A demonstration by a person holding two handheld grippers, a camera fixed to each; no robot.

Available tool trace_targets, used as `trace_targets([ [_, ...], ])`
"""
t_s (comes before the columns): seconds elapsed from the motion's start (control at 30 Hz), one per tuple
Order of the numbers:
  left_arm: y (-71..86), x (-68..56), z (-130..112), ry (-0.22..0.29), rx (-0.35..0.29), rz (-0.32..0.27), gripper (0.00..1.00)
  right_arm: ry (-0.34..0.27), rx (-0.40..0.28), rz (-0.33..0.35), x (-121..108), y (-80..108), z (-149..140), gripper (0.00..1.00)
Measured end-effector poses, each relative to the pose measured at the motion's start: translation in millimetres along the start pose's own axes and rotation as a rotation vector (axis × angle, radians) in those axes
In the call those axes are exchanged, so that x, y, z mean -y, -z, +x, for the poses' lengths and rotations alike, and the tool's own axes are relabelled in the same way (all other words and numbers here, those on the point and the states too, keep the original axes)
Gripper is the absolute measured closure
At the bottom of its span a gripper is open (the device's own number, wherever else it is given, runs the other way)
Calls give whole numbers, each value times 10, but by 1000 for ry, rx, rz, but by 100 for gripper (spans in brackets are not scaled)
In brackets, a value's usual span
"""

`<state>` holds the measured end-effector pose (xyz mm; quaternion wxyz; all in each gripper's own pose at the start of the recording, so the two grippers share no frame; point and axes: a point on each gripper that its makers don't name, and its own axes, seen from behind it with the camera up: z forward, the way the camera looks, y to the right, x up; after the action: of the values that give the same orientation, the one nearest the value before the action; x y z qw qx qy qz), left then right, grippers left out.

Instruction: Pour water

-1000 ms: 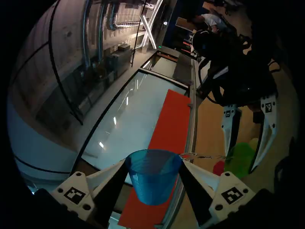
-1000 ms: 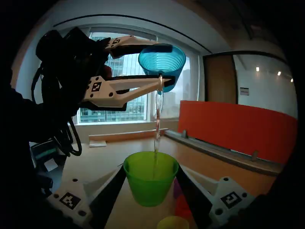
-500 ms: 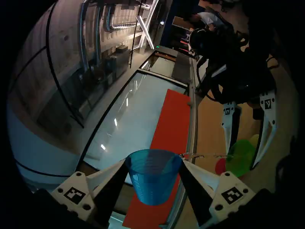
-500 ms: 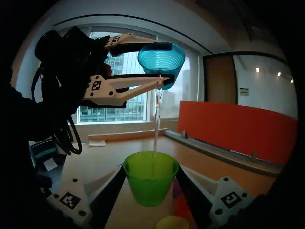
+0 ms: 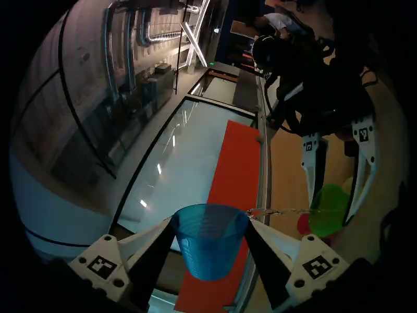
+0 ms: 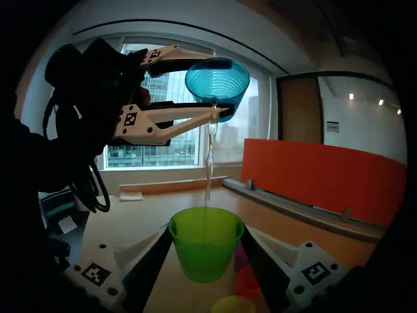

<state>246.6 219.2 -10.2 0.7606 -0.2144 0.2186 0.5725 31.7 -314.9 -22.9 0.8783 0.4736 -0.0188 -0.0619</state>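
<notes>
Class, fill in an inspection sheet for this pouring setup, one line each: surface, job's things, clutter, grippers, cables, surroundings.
Surface: light wooden desk.
Job's things: blue cup tipped above the upright green cup; a water stream runs from its rim down into the green cup.
Clutter: yellow cup and a red item below the green cup; a white object by the window.
Grippers: left gripper shut on the blue cup; right gripper shut on the green cup.
Cables: black cables hang behind the left gripper.
Surroundings: window onto buildings; orange partition along the desk.
</notes>
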Motion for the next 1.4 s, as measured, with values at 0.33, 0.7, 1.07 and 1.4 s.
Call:
trace_targets([
  [0.33,-17,28,32,-37,-4,-5,12,1,-3,0,-2,-3,9,8],
  [0.7,1,68,55,-68,-4,-1,12,2,-6,-5,-14,9,16,8],
  [1.07,7,99,103,-105,-13,4,12,3,-10,-6,-3,-1,32,8],
  [1.4,-10,79,106,-138,-11,9,12,5,-15,-7,-8,7,45,8],
])
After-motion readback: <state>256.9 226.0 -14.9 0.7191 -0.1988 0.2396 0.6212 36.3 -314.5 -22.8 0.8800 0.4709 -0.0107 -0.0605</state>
